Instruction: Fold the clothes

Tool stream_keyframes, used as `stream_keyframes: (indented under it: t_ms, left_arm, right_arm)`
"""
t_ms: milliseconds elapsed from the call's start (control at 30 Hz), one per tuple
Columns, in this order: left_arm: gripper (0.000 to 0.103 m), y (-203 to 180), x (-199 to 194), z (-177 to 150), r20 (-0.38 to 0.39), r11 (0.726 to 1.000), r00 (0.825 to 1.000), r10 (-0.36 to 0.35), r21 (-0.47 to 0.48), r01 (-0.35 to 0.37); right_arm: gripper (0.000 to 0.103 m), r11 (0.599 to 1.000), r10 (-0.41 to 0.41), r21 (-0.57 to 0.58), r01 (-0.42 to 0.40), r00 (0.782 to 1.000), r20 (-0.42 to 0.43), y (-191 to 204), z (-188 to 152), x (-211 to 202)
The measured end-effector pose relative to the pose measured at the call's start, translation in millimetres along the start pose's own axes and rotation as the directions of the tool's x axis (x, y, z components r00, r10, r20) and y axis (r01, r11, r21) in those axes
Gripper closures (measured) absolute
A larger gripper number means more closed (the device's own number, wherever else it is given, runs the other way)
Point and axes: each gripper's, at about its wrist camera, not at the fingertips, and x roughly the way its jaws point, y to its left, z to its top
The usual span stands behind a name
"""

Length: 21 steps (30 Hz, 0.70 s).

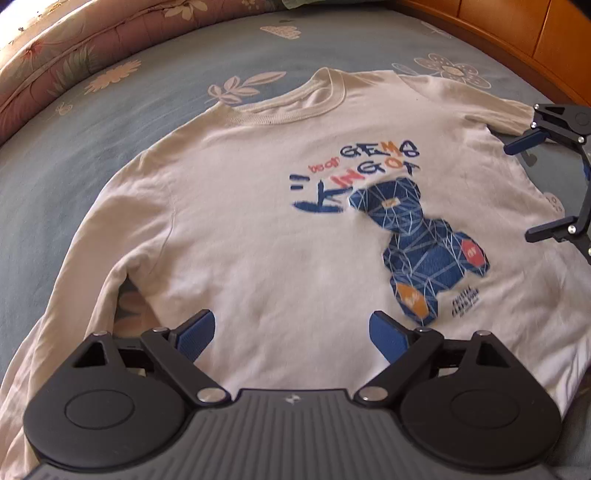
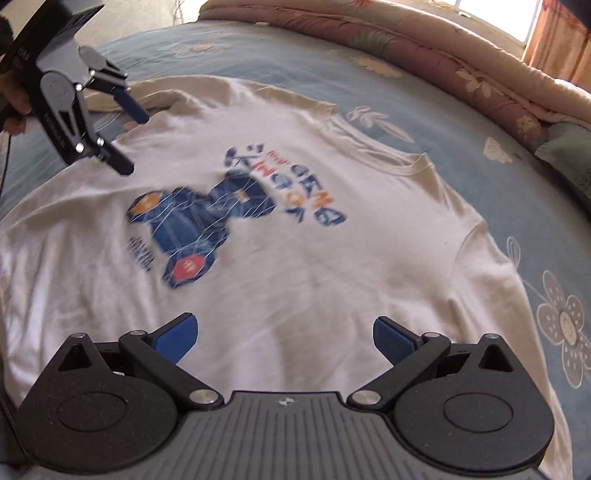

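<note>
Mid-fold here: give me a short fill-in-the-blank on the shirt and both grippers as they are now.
1. The white shirt lies spread on the ____ with its print facing up.
2. The left gripper has its jaws ____.
3. The right gripper holds ____.
4. The printed bear is mostly ____.

Missing: bed; open; nothing; blue

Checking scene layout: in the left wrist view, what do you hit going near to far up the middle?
left gripper → white shirt's plain lower front → printed lettering → ribbed collar → blue floral sheet → pink quilt.
</note>
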Motion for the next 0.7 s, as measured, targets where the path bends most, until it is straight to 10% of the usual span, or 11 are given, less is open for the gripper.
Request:
stream_keyframes:
  t_ms: [500,700]
  left_arm:
    - [0.005,11,24,10,-0.044,0.981,0.999,0.0,-0.192,-0.009]
    - [0.005,-2,26,59,0.077,0.985,0.997,-0.03,-0.167,0.043]
  right_arm:
    - [0.0,0.958,-0.137,0.255,0.128,0.99,0.015,-19,-35,24]
    - [0.0,0.935,-0.113,0.334,0.117,0.993,-0.033,-29,-21,17]
